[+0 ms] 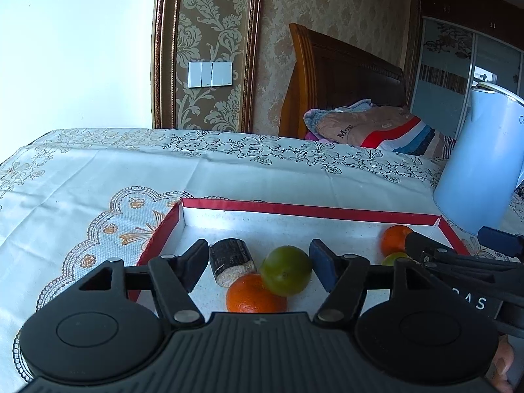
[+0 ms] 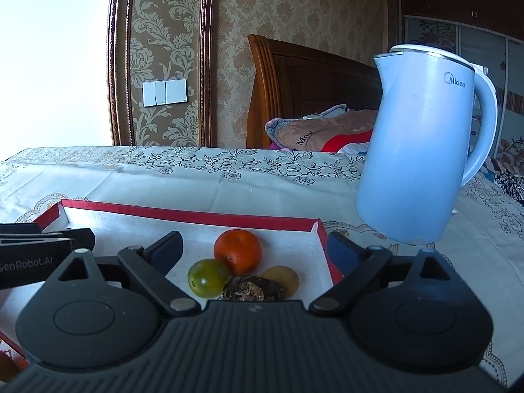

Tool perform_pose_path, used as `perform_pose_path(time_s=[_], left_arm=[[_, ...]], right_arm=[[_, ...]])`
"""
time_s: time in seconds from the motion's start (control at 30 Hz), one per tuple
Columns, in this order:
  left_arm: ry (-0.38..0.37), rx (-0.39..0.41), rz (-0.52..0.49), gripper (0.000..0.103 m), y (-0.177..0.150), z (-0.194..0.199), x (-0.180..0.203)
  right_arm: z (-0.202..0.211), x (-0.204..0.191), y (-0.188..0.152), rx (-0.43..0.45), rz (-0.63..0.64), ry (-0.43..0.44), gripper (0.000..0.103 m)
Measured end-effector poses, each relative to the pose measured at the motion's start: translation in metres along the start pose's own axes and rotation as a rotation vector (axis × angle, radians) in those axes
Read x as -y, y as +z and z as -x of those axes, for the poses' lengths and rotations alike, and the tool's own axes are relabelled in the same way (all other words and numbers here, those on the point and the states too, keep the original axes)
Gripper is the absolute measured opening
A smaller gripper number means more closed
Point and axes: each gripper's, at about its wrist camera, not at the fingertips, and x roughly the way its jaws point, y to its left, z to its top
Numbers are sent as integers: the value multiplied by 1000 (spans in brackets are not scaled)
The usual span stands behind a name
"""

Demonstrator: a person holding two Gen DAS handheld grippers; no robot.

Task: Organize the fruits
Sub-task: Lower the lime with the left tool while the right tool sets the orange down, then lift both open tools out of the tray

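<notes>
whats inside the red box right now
Two oranges, two green citrus fruits, a dark sugarcane piece, a yellowish fruit and a brown shrivelled one. The grippers cover the near edge of the box.

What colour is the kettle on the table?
Light blue kettle, clearest in the right wrist view.

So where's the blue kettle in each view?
Left wrist: kettle at the far right edge, partly cut off, behind the tray.
Right wrist: kettle right of centre, fully visible.
Shared landmark: the tray's red far wall.
</notes>
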Motion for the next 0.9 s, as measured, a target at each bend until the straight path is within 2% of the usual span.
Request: perform_pose_path(time_s=[0.17,0.3,0.9], left_arm=[[0,0,-10,68,-1,0,1],[3,17,-8,78,-1,4,0],[-19,25,15,78,-5,17,-6]], right_arm=[[0,1,0,-2,0,1,98],[4,3,0,7,-10,1,101],[14,7,-2,16,-24,14,103]])
